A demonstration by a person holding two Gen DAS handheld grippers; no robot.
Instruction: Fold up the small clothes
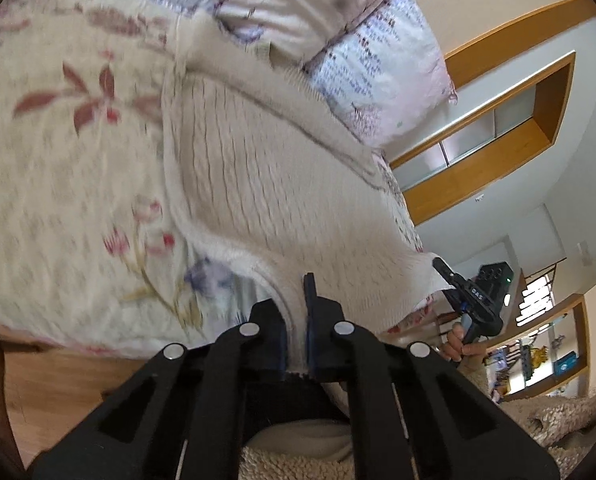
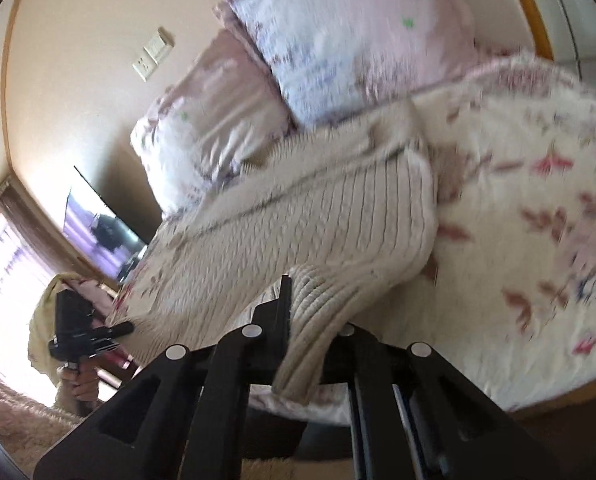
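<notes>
A cream ribbed knit sweater point(image 1: 258, 168) lies stretched over the floral bedspread point(image 1: 58, 184). My left gripper point(image 1: 296, 320) is shut on one corner of its hem, with fabric pinched between the black fingers. My right gripper point(image 2: 310, 320) is shut on the other ribbed hem corner of the sweater point(image 2: 318, 224), which drapes over the right finger and hides it. The right gripper also shows in the left wrist view point(image 1: 444, 270), gripping the far corner. The left gripper shows in the right wrist view point(image 2: 124, 328) at the sweater's other corner. Both views are motion-blurred.
Two pink and white pillows point(image 2: 338, 40) lie at the head of the bed beyond the sweater. A wooden shelf unit point(image 1: 498, 128) is on the wall. A television point(image 2: 98, 228) stands by a bright window. Fluffy rug point(image 1: 558, 420) and wood floor point(image 1: 58, 392) lie below.
</notes>
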